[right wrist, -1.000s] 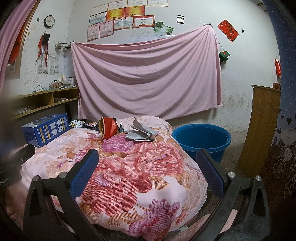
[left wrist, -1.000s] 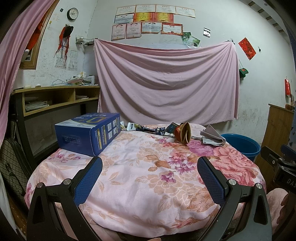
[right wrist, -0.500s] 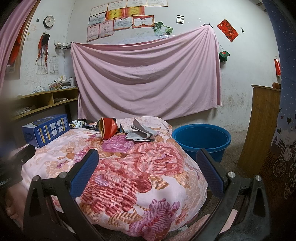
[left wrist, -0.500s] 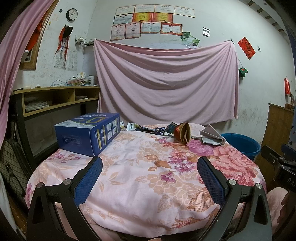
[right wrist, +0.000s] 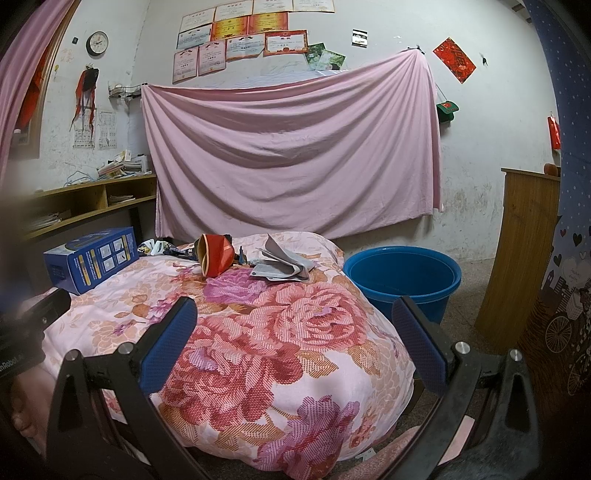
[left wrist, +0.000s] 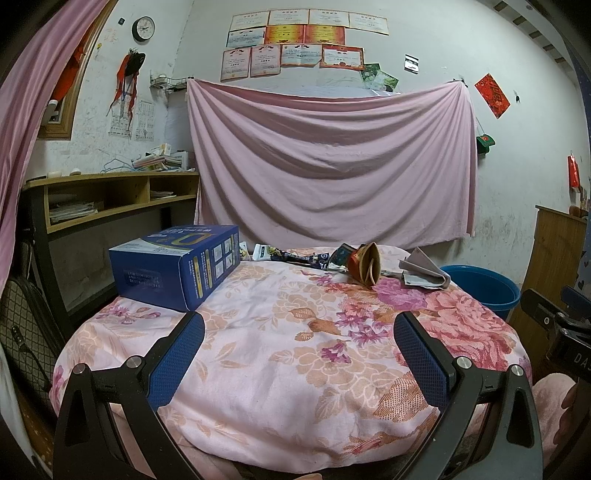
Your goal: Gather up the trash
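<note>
Left claw [left wrist: 298,347] released, empty, lower frame | right claw [right wrist: 294,334] released, empty | trash: red cup [right wrist: 215,254], wrappers [left wrist: 295,256], folded paper [right wrist: 282,265] mid-frame on floral bench [left wrist: 266,332] | blue tub [right wrist: 402,278] right

Pink sheet [left wrist: 332,162] on the wall, clock [left wrist: 143,28] above wooden shelf [left wrist: 110,192], certificates [left wrist: 295,44] overhead.

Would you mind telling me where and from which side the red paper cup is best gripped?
Grip the red paper cup across its side wall near the open rim, coming down from above. It lies tipped on the floral cloth, so the thin rim should pinch flat.
</note>
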The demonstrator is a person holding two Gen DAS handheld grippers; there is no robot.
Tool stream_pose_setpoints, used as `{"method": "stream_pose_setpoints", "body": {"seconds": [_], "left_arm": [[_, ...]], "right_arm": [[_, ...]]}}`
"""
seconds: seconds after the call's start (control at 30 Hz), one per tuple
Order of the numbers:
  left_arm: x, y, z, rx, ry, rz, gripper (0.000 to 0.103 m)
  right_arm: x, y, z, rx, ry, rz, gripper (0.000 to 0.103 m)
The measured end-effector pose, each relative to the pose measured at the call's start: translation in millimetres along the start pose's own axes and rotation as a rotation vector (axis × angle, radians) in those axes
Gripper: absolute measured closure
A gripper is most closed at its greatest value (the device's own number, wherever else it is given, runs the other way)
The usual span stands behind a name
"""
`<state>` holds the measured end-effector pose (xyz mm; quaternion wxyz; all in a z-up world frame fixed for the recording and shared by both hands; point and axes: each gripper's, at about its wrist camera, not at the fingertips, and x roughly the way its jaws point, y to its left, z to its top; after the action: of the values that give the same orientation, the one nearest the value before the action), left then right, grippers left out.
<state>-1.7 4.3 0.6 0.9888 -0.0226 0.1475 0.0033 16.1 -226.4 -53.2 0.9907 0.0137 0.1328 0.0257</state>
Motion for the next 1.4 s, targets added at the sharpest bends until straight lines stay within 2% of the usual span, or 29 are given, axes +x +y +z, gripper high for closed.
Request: {"method": "stream_pose_setpoints", "body": {"seconds": [0.27,0.47,0.7,0.9,1.2,1.4], "left_arm": [[2,6,13,-0.029,-0.016,0.005,0.003],[10,-2,29,-0.009,-0.063,0.004,0.003],[41,-8,48,-0.015,-0.084,-0.037,0.003],[72,-13,65,-0.028,-0.099,-0.088,0.003],[125,-24,82,-0.026,-0.062,-0.169,0.003],[154,-37,80,0.007,0.047,-0.233,0.003]], "right_arm": [[6,-4,13,0.011,-0.010,0.031,0.000],[11,-7,34,0.002,-0.063,0.044,0.000],[35,-18,62,-0.014,-0.114,0.035,0.000],[73,-30,93,-0.026,-0.137,0.037,0.000],[147,-43,122,-0.066,-0.117,0.101,0.000],[180,-47,105,-0.084,-0.014,0.150,0.000]]}}
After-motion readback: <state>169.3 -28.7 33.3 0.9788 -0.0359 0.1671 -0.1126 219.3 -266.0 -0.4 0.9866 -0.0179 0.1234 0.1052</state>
